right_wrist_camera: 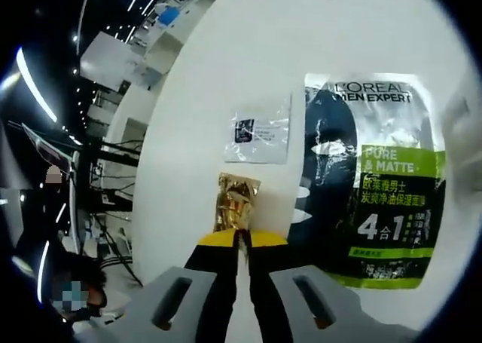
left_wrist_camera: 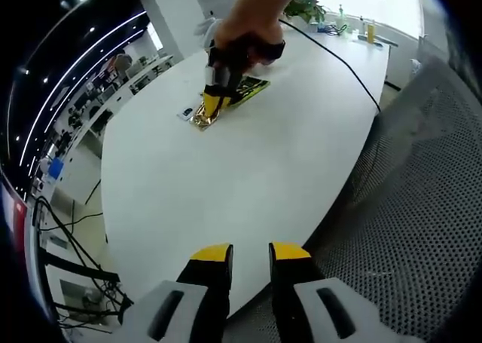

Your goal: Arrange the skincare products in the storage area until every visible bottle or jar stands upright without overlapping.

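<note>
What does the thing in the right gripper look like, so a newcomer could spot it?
On the white table, beside the big black-and-green face mask packet, lies a small gold foil sachet, pinched at its near end by the right gripper. Its crinkled shiny gold sets it apart from the flat clear sachet just beyond.

The left gripper point(left_wrist_camera: 250, 256) hangs over the near edge of the white table point(left_wrist_camera: 226, 177), its yellow-tipped jaws parted with a clear gap between them and nothing in it. Far across the table, the person's hand point(left_wrist_camera: 248, 38) holds the right gripper point(left_wrist_camera: 213, 100) pointed down at the tabletop. Seen from its own camera, the right gripper point(right_wrist_camera: 241, 241) has its jaws pressed together, pinching the near end of a gold sachet point(right_wrist_camera: 236, 201) that lies on the table.
</note>
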A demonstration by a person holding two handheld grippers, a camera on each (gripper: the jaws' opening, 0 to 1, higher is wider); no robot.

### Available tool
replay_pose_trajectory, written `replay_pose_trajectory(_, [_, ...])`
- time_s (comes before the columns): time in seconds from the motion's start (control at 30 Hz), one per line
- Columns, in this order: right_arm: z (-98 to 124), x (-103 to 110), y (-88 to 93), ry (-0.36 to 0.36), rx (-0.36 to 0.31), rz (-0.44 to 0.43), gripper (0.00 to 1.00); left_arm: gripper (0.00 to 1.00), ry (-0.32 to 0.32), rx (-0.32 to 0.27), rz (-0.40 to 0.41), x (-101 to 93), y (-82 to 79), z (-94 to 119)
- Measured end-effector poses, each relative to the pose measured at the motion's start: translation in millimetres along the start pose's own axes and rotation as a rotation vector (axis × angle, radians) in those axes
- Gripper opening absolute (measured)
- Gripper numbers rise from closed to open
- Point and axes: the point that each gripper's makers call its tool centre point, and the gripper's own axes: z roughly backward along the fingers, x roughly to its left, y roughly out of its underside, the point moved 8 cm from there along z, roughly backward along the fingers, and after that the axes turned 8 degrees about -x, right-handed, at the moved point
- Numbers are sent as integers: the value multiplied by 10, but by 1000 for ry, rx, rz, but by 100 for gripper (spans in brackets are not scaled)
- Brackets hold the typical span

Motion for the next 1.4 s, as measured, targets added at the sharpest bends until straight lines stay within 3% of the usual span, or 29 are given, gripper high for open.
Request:
replay_pose_trajectory(0.27, [94, 87, 70, 24, -8, 28, 7, 20, -2, -4, -4, 0, -5, 4])
replay_pose_trajectory(0.67, [258, 92, 33, 75, -57, 94, 14, 20, -4, -10, -8, 3, -12, 10])
replay_pose_trajectory(0.8, [312, 95, -21, 100, -80, 190, 14, 20, 0, -6, -13, -4, -9, 8])
replay_pose_trajectory(1.13, [312, 208, -74, 173, -99, 626, 15, 20, 4, -26, -30, -15, -33, 18])
replay_pose_trajectory(1.27, [248, 352, -121, 128, -138, 706, 19, 20, 14, -32, -38, -28, -42, 19])
replay_pose_trajectory(1.4, [127, 397, -70, 100, -94, 840, 22, 20, 35, -22, -50, -57, -32, 3])
